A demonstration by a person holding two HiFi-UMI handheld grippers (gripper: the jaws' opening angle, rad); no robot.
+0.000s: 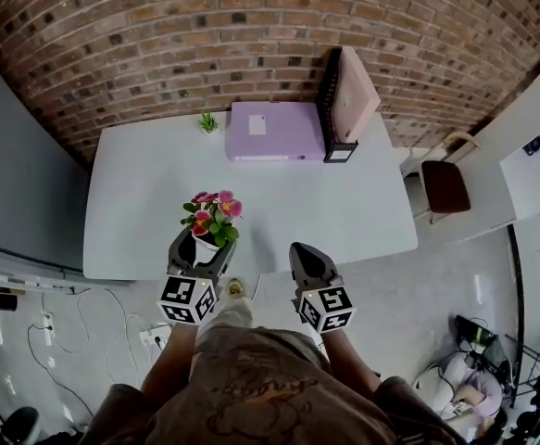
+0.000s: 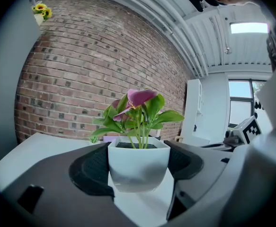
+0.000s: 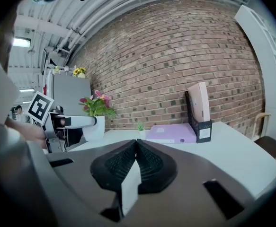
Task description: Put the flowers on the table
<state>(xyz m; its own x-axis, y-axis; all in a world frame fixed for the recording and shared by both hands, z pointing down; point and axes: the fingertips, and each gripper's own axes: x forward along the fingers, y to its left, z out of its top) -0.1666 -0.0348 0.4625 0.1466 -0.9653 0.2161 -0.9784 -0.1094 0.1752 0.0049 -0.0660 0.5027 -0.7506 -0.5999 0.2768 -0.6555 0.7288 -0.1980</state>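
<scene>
Holding the pot [image 2: 138, 167] upright, carry it forward from your left tongs [image 1: 201, 253], which are clamped on its 2 sides. Lower it flat before you let go. The flowers [image 1: 214, 213] stand just above those tongs, over the near edge of the worktop [image 1: 334, 207]. Your right tongs [image 3: 136, 161] are pressed together and empty. Only the head view shows that edge, and only the left gripper view shows the grip.

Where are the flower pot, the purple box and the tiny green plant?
White square pot of pink flowers [image 2: 138, 167], left gripper view, front wall.
Flat lilac box [image 1: 274, 130], head view, lid middle.
Tiny green plant [image 1: 208, 121], head view, leaves.
</scene>
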